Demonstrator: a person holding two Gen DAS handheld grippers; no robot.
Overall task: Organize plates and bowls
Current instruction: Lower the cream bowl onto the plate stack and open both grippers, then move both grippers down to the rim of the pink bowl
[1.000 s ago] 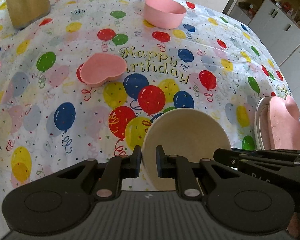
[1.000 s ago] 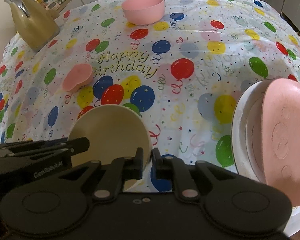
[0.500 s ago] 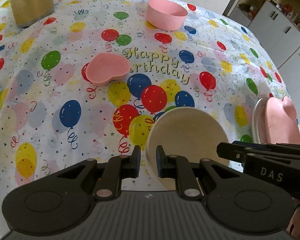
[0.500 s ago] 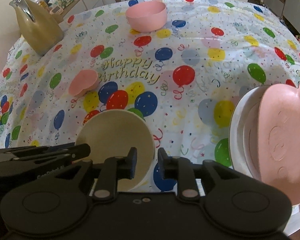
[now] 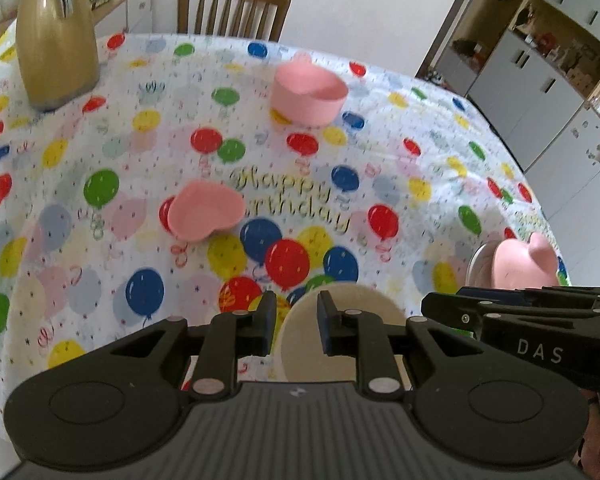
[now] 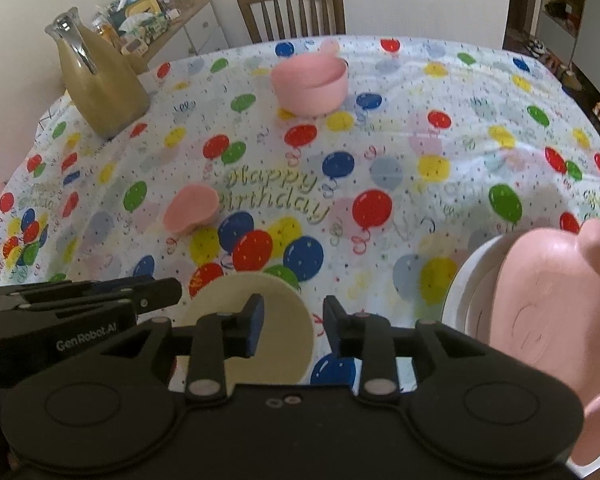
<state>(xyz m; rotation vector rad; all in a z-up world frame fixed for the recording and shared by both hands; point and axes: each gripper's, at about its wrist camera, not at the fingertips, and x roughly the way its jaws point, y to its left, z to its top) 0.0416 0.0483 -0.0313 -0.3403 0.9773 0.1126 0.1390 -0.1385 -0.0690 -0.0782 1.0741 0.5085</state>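
The tabletop (image 6: pixel 452 92) is the largest thing here, draped in a glossy plastic cloth (image 5: pixel 360 208) printed with bright balloons and gold "Happy Birthday" lettering. At its far left stands a tall tan jug (image 6: pixel 100 80) with a shiny metal handle, smooth and bottle-shaped. A wooden slat-back chair (image 6: pixel 292 8) sits beyond the far edge.

At the near right edge a round white plate (image 6: pixel 460 300) carries a matte pink plate (image 6: pixel 548 300) with rounded ears, faint relief on its face. At the far middle sits a deep pink bowl (image 5: pixel 308 96), smooth-walled with a small ear on its rim. Left of the lettering lies a shallow pink heart dish (image 5: pixel 206 214). Nearest is a round cream plate (image 6: pixel 260 316), matte and flat, lying on the cloth at the near edge.

Both tongs hang released over that cream plate. The left tongs (image 5: pixel 293 326) stand with fingers parted, the plate's left rim showing in the gap between them. The right tongs (image 6: pixel 292 326) are spread wider; the plate's right rim lies beneath and behind the left finger (image 6: pixel 250 326), while the other finger is over bare cloth. Neither grips anything.
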